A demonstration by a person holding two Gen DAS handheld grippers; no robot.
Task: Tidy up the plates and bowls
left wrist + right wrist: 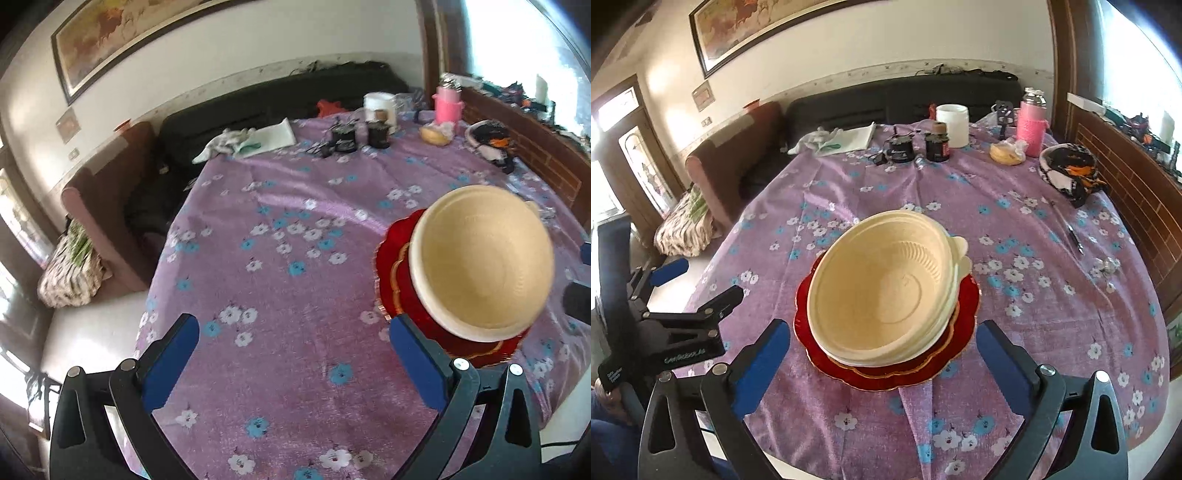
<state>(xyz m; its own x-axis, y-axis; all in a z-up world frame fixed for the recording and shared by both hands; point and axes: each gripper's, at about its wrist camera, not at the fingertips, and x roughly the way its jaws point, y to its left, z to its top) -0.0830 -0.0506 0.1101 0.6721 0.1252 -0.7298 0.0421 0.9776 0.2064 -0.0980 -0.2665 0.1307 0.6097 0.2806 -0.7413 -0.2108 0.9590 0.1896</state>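
Bowls stacked on red plate, both grippers held apart and empty
The cream bowls (886, 291) on the red plate (964, 314) are centred just ahead of the right gripper (882, 354); the left gripper (291, 354) is offset to their left

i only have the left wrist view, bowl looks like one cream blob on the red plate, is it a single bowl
Observer: No. The right wrist view shows cream bowls nested together, with more than one rim and tab at the right side.
Operator: where's the right gripper, i barely see it
Observer: The right gripper is open, nothing between its pads, the red plate just ahead of it.
Operator: anything on the cloth to the right of the stack
Observer: A pen lies there, well clear of the plate.
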